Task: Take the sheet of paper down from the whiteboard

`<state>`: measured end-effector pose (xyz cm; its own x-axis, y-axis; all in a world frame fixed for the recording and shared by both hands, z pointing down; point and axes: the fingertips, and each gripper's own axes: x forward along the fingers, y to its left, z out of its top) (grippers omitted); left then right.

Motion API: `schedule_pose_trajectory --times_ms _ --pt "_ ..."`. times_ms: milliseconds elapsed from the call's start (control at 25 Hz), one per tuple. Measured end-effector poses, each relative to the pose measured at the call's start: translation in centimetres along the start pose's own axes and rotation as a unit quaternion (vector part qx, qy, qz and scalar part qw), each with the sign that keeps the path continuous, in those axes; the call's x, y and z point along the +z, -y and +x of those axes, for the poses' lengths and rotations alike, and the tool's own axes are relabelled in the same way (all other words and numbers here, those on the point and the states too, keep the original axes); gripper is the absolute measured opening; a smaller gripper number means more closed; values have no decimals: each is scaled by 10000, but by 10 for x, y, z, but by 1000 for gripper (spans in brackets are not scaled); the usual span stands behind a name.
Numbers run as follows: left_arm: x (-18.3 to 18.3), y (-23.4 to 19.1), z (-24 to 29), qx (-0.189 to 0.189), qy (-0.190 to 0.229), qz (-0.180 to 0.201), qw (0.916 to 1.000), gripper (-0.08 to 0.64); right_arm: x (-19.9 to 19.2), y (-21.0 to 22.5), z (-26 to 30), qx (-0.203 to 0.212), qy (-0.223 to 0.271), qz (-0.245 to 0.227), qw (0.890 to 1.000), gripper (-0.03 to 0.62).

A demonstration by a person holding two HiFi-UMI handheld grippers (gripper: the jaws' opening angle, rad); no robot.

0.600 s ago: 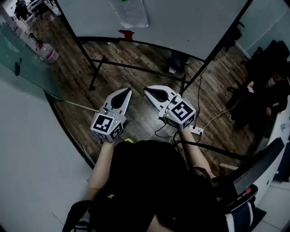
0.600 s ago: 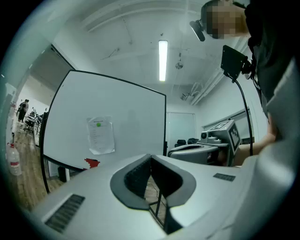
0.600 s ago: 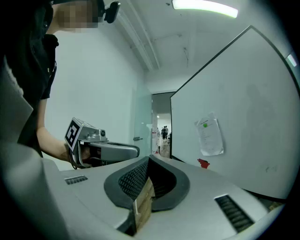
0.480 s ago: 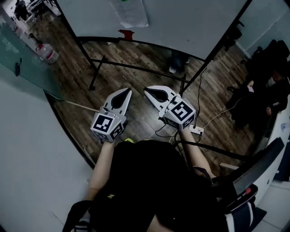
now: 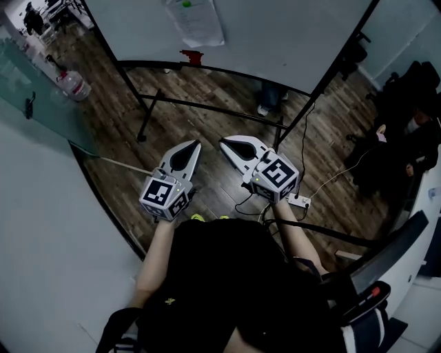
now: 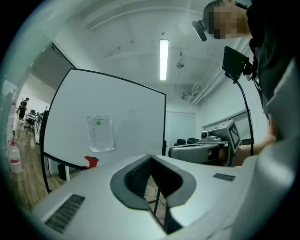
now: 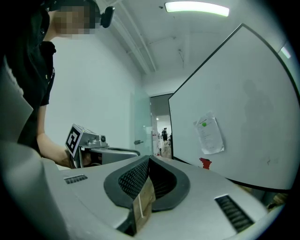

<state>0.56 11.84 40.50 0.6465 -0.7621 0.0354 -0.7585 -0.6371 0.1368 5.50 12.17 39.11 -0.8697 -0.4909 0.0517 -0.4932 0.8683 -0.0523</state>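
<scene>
Wood-plank flooring runs under a large white whiteboard on a black wheeled frame (image 5: 275, 34). The white printed sheet of paper (image 5: 196, 21) hangs on the board's left half, pinned at its top by a small round green magnet (image 6: 98, 123), long axis running up and down the board, just above a small red object (image 5: 191, 55) on the board's ledge. The left tongs (image 5: 196, 146) and right tongs (image 5: 224, 142) are both pressed together, level, well short of the board. Neither touches the sheet. The sheet lies ahead and higher, more squarely in line with the left tongs, so that hand looks the nearer one.
</scene>
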Motion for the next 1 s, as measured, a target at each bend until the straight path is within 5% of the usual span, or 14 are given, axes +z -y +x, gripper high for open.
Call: schedule_pose_trajectory --times_ms 1000 --pt "-13 -15 -1 304 -4 -160 9994 28 -20 10 13 73 -222 26 9997 -3"
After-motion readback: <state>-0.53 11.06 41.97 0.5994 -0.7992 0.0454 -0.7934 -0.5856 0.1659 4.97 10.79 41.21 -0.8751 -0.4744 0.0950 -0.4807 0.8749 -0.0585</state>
